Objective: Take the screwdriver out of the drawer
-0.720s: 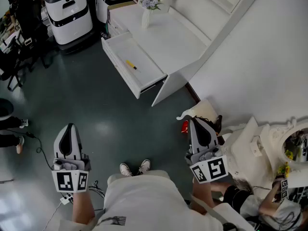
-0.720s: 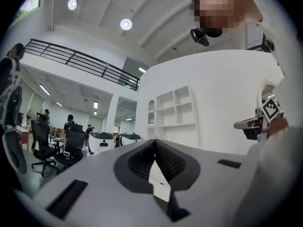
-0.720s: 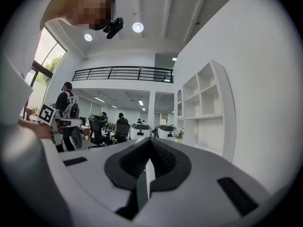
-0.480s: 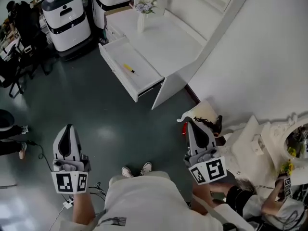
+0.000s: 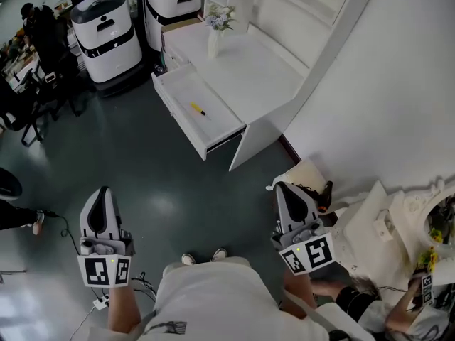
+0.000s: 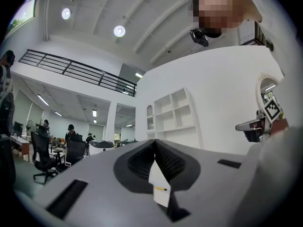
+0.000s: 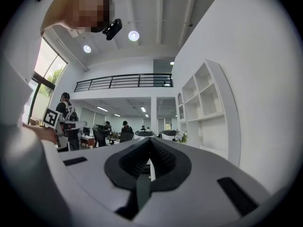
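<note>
Pressing jaws together, left gripper point(image 5: 104, 192) and right gripper point(image 5: 285, 189) hover, screwdriver point(image 5: 197, 109) lying in drawer point(image 5: 186, 89).

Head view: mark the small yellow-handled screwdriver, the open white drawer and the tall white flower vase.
yellow-handled screwdriver point(image 5: 195, 108), head view, on its yellow handle.
open white drawer point(image 5: 183, 89), head view, on its bare floor.
white flower vase point(image 5: 213, 44), head view, on its body.

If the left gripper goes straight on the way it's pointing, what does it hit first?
Nothing close: open floor lies ahead of the left gripper. Farther on, the open drawer with the screwdriver seems to sit in line, though depth is unclear.
</note>
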### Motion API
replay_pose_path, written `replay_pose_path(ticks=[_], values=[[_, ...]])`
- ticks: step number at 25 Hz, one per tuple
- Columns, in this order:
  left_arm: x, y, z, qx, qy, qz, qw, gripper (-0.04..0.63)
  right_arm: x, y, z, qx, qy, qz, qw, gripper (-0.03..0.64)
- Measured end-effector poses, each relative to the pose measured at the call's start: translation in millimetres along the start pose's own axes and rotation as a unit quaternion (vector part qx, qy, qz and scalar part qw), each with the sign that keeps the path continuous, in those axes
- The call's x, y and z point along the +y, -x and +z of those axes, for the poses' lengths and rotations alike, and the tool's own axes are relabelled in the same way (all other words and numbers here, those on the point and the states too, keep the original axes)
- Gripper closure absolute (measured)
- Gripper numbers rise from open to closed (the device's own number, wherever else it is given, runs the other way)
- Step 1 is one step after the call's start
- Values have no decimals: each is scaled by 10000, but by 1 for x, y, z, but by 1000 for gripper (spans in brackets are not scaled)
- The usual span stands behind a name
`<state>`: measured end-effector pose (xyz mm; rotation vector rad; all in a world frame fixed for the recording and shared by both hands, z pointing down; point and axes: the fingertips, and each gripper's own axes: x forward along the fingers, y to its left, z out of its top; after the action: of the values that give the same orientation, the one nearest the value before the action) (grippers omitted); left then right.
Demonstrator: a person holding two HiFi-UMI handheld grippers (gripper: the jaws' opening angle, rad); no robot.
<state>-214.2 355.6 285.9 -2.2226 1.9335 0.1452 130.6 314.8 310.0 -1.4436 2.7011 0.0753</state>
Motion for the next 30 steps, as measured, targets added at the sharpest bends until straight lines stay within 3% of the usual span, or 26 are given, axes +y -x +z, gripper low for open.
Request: replay_pose_path(ticks=[4, 9, 12, 14, 16, 25, 30], values=[[-2, -4, 10, -67, -227, 78, 9997, 565, -8, -3, 5, -171, -105, 179, 9996, 607], [-14, -9, 13, 10, -617, 198, 9979, 429, -23, 2, 1, -181, -108, 225, 9995, 607], [-21, -11, 9, 74, -842, 331, 9959, 316, -33, 7, -5, -163, -155, 229, 9995, 607], [-26, -16, 4, 167, -882, 373, 9953, 190, -41, 10, -10, -138, -191, 235, 9994, 607], [-31, -20, -3, 283, -894, 370, 9949, 127, -48, 12, -16, -90, -240, 244, 9994, 607], [-35, -50, -35, 632, -913, 255, 9935, 104, -57, -22, -34, 139, -298, 441, 9985, 607], [-24, -104, -68, 741, -746, 83, 9944, 104, -74, -63, -50, 354, -294, 357, 9983, 607]])
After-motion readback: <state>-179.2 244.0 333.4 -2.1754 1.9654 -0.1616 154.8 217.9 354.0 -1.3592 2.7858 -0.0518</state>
